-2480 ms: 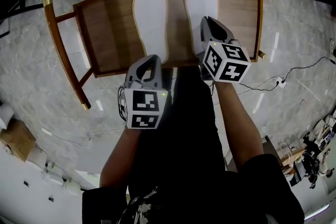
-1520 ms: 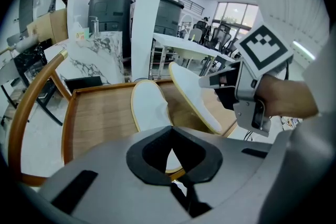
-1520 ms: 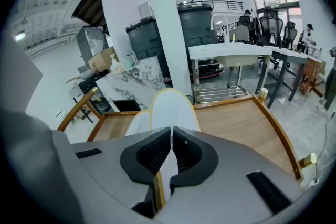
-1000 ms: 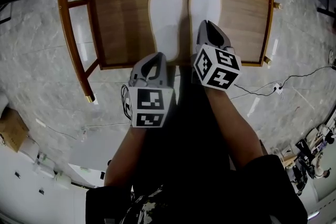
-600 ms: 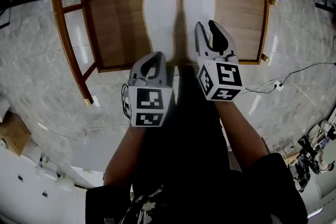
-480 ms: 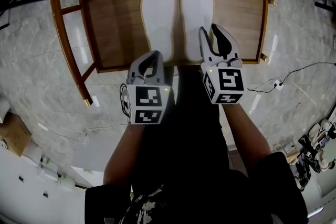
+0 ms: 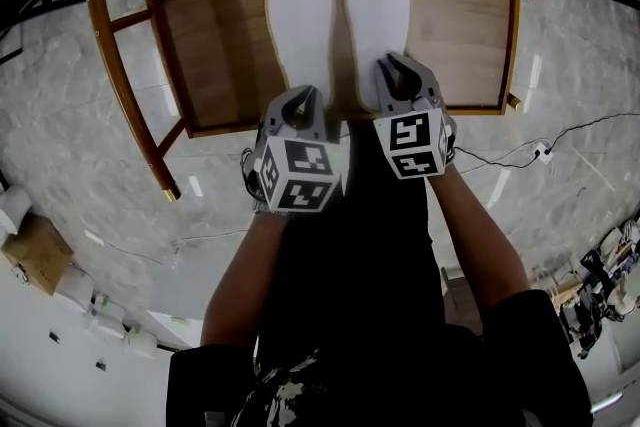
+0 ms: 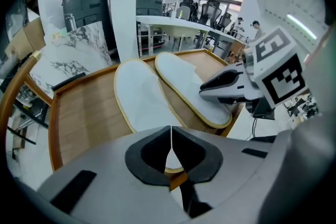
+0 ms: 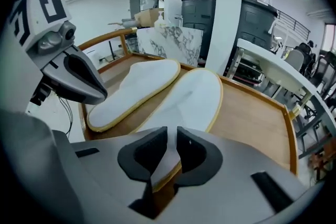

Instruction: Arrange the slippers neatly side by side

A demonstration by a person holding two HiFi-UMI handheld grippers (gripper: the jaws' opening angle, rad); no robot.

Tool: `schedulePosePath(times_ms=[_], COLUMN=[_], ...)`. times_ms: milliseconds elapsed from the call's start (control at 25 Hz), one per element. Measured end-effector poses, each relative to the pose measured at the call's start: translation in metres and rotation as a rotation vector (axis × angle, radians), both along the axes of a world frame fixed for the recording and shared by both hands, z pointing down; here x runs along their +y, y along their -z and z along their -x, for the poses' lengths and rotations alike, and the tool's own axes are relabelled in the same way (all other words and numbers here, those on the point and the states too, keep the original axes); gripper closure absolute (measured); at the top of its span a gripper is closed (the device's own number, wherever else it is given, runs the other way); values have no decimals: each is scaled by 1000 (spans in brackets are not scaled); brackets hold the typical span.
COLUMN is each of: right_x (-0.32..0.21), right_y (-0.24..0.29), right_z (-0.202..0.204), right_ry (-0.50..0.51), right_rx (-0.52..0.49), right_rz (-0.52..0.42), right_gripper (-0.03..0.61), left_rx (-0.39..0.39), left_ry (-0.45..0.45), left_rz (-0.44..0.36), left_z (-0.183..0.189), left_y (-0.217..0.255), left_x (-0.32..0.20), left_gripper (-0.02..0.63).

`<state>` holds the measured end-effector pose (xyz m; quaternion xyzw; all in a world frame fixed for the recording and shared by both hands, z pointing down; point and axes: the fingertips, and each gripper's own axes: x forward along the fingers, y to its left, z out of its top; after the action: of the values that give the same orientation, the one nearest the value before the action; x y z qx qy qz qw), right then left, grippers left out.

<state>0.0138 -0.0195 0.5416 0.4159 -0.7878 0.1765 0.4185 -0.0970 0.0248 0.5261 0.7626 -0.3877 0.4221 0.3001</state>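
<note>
Head view: left slipper [image 7: 300,20] and right slipper [image 7: 377,15] lie side by side mid-bench [image 7: 215,55], heels at its near edge, with bare wood on both sides. Left gripper [image 7: 303,95], jaws pressed together, tilts down at the left heel. Right gripper [image 7: 402,65], its jaws narrowly apart after just closing, points down over the right heel without pinching it.

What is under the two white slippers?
A brown wooden seat with a raised rim. The left white slipper and right white slipper cover the wood directly beneath, so that part cannot be seen.

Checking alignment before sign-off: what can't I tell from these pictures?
- Right slipper heel: head view, covered by right gripper; its fingers have just been closing, heel rim between them.
- Left slipper heel: head view, under shut left gripper.
- Slippers' undersides: every view, against the bench.
</note>
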Motion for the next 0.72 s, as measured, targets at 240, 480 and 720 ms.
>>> schedulePosePath(times_ms=[240,480,720], right_x=[1,2,2], right_y=[0,1,0], right_z=[3,13,21], right_ry=[6,27,72], right_rx=[5,-4,-8], right_rz=[-4,-15,-18], right_gripper=[538,541,542], left_rx=[12,-6,-3], left_ry=[26,16,17], left_rz=[77,88,91], left_z=[0,3,2], left_y=[-18,-25,-25], left_x=[6,13,13], left_gripper=[609,609,609])
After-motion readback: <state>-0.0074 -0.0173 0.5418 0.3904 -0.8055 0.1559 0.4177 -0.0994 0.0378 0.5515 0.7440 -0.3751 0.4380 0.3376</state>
